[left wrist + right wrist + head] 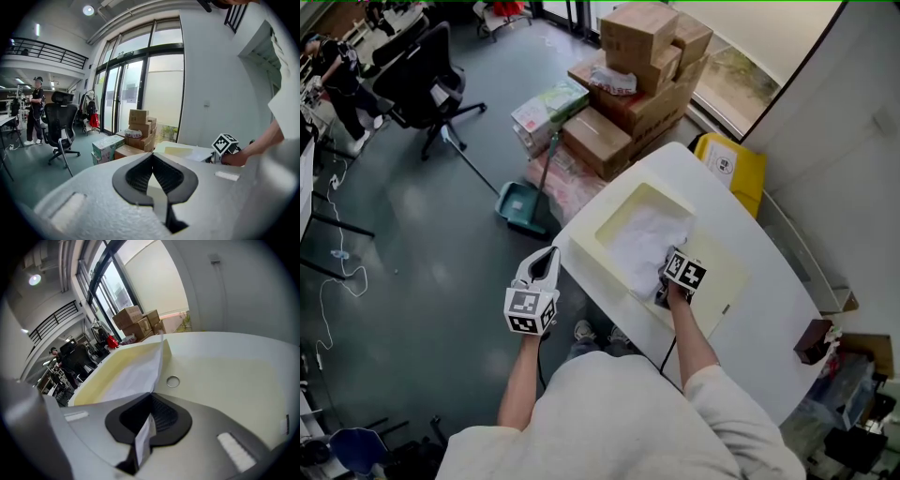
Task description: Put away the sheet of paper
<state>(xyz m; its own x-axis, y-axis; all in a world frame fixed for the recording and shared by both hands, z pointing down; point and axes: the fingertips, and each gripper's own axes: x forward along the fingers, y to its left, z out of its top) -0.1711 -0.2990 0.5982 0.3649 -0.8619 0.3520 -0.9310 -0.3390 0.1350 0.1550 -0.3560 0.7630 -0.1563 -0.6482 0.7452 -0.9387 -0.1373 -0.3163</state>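
One sheet of paper, edge clamped in the right gripper

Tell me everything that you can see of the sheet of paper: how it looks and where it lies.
The sheet of paper is white, thin and somewhat wrinkled, with one fold raised. It lies in the pale yellow tray on the white table, mostly over the tray's deeper part. Its near edge is pinched between the closed jaws of the right gripper, where a strip of it stands on edge. Nothing else appears to touch it.
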